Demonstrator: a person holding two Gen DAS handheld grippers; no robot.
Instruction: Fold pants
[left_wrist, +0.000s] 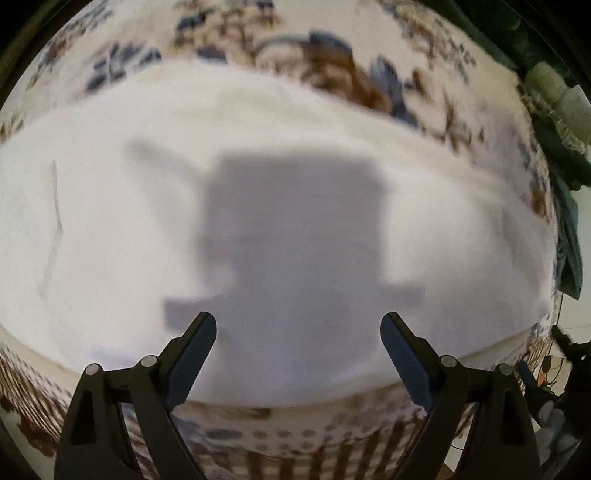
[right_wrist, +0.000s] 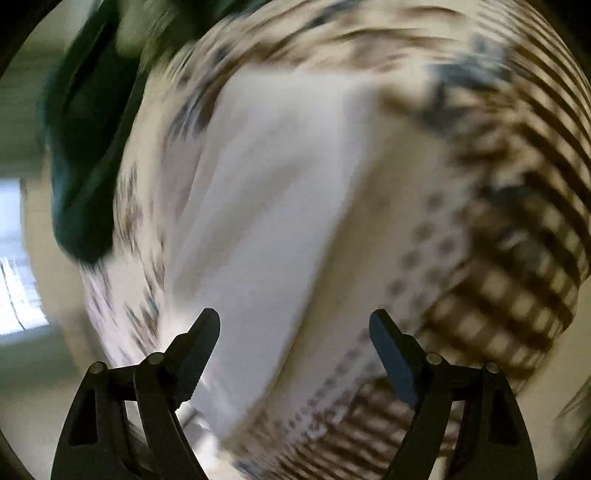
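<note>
We see a patterned bedspread w/ blue-brown floral print and a brown check border carrying everything. Past its right edge in the left wrist view sits dark green fabric plus a pale rolled thing, too small to identify. In the right wrist view the same sort of dark green cloth lies off the bedspread's far-left side, w/ a bright window-like patch beyond; that view is badly motion-blurred, so detail is poor.

Nothing stands btwn the jaws and the cloth in either view.

The white pants lie flat across the middle of the bedspread, a wide band reaching toward its left and right edges, near side close to the check border. The left gripper hangs over them, jaws spread wide, holding nothing, its own shadow falling on the fabric straight ahead.

In the right wrist view we see the pants as a long white strip running from the far side toward the near edge. The right gripper has jaws spread apart too, empty, the white strip passing beneath the gap, nearer the left finger. Contact w/ the cloth: can't tell.
</note>
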